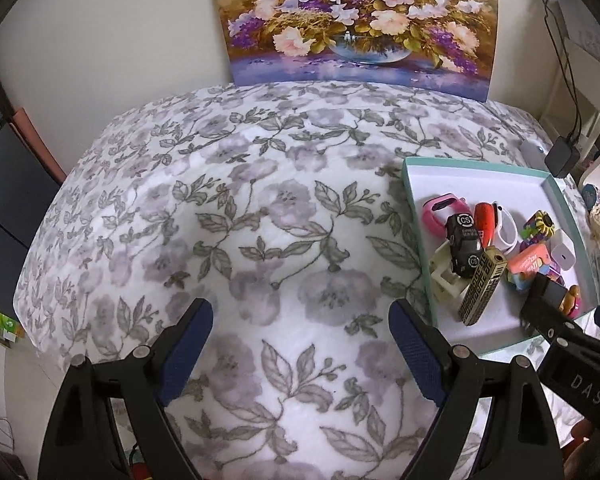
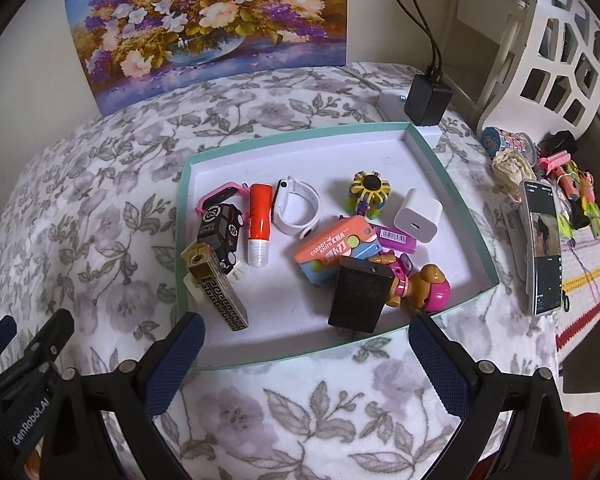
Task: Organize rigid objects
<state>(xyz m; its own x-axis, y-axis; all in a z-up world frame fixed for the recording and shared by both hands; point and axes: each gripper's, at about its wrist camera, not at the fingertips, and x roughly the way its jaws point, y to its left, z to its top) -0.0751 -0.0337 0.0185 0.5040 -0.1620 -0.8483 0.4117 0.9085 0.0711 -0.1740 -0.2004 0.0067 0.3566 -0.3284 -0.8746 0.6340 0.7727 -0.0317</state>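
Both tongs are hanging released and empty: the left gripper (image 1: pixel 300 344) is gaping over bare floral cloth (image 1: pixel 220 220) at the bottom of its frame, and the right gripper (image 2: pixel 306 354) is spreading its pads around the near rim of the teal tray (image 2: pixel 456 196), touching nothing.

The rigid objects are sitting piled inside that tray, centre of the right view: a black toy car (image 2: pixel 220 228), a gold-patterned lighter (image 2: pixel 218 290) leaning over the lower-left rim, an orange tube (image 2: pixel 259 224), a white watch (image 2: pixel 298 210), a white charger cube (image 2: pixel 418 210), a black block (image 2: pixel 360 298) and a pink toy figure (image 2: pixel 424 286).

All are looking light, hard and fairly slick. The lighter is probably easiest to take, pinched across its narrow flat sides; the charger cube across opposite faces. What the black block is, I cannot say from here
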